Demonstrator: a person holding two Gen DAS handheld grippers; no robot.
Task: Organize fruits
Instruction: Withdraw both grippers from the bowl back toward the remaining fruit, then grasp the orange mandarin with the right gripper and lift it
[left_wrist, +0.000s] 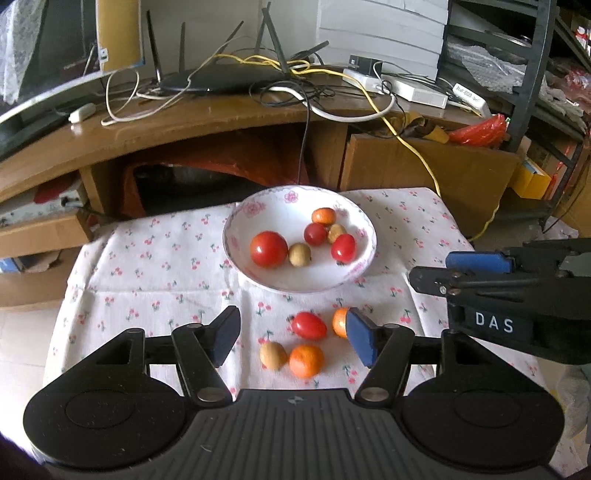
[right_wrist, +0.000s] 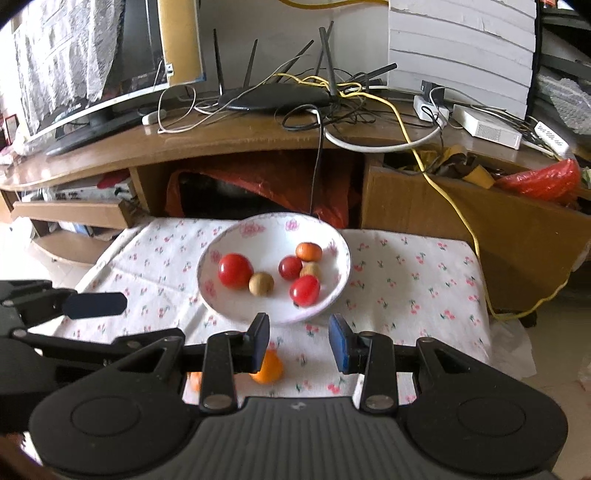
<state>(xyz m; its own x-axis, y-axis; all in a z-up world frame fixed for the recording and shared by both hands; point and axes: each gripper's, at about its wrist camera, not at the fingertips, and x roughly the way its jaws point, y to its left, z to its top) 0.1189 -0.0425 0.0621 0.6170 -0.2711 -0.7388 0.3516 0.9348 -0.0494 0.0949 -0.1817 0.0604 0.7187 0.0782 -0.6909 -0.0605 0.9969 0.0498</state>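
I see the white floral ceramic bowl (left_wrist: 236, 240) on the cherry-print cloth (left_wrist: 155, 266) holding six small fruits. Four more lie just before it: red oval tomato (left_wrist: 309, 325), tan longan (left_wrist: 273, 355), two oranges. My left gripper (left_wrist: 293, 338) gapes empty above them; right gripper (right_wrist: 299, 341) stands narrowly parted, gripping nothing.

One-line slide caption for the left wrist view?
Open left tool above four loose fruits on the cherry-print cloth, before a white floral-rimmed bowl holding six more.
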